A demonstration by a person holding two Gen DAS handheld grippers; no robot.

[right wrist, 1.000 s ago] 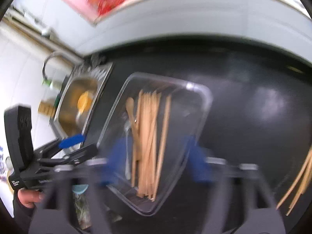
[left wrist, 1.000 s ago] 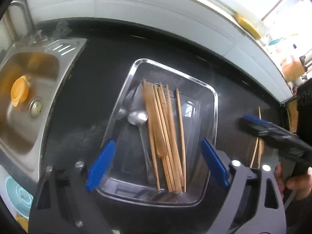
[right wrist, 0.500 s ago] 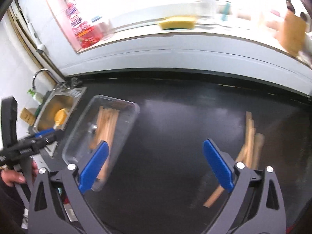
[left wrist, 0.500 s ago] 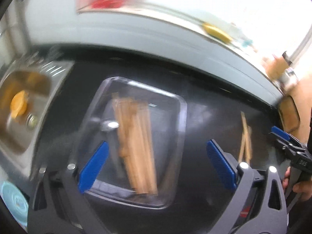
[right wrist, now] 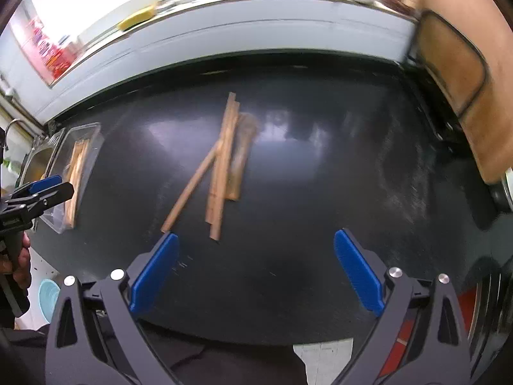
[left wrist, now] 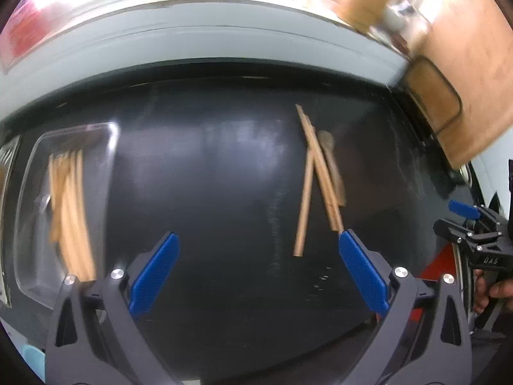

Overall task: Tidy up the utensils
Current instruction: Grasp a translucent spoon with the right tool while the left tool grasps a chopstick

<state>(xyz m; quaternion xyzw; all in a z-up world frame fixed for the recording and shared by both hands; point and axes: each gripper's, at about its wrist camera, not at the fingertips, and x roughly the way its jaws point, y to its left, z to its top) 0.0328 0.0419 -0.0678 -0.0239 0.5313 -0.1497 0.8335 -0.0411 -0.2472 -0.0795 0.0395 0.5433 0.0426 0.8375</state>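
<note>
A few wooden chopsticks (left wrist: 315,173) and a wooden spoon (left wrist: 333,163) lie loose on the black counter; the right wrist view shows the same chopsticks (right wrist: 221,166) beside the spoon (right wrist: 242,154). A clear plastic tray (left wrist: 109,154) at the left holds several more chopsticks (left wrist: 69,211). My left gripper (left wrist: 258,272) is open above the counter, its right fingertip near the loose sticks' near ends. My right gripper (right wrist: 255,271) is open too, nearer than the sticks, nothing between its blue pads.
A steel sink (right wrist: 38,157) lies past the tray (right wrist: 93,134) at the far left. A white ledge with a yellow sponge (right wrist: 136,19) runs along the back. A wooden board (right wrist: 455,64) stands at the right. A hand (left wrist: 487,288) holds the other gripper at the right edge.
Both grippers have swept right, away from the tray toward the loose chopsticks. The tray has slid to the left edge of both views and the sticks have come to the centre.
</note>
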